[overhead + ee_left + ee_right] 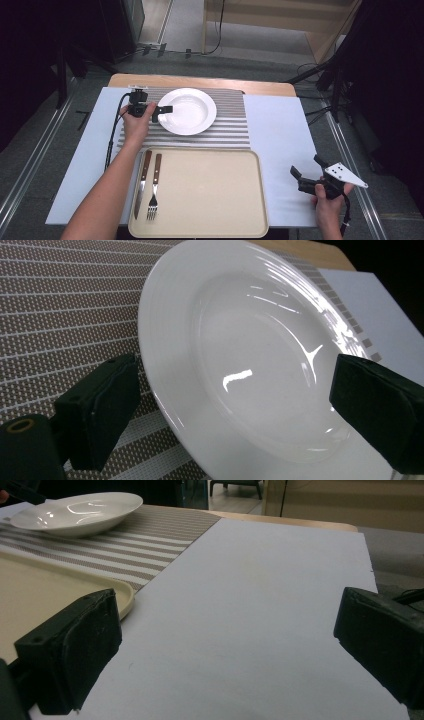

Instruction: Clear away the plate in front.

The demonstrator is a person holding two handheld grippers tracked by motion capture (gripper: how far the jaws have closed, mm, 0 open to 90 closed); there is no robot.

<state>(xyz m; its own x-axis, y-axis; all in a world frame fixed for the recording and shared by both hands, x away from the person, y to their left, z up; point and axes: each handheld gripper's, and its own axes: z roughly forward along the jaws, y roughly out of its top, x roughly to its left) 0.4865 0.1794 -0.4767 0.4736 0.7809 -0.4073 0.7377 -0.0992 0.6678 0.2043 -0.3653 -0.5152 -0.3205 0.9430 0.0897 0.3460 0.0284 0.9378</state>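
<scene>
Plate (187,111) upper centre of high view, on striped mat (227,131). Left gripper (161,112) jaws open, straddling near rim. Glazed ceramic: stiff, slick, breakable; pinch rim. Right gripper (306,173) open, idle lower right.

Left gripper view: plate (240,355) near rim runs off the bottom edge — my lower jaw hides a strip of it. High view: tray (200,232) front edge cut off; fork (153,192) tines too small to count.
</scene>
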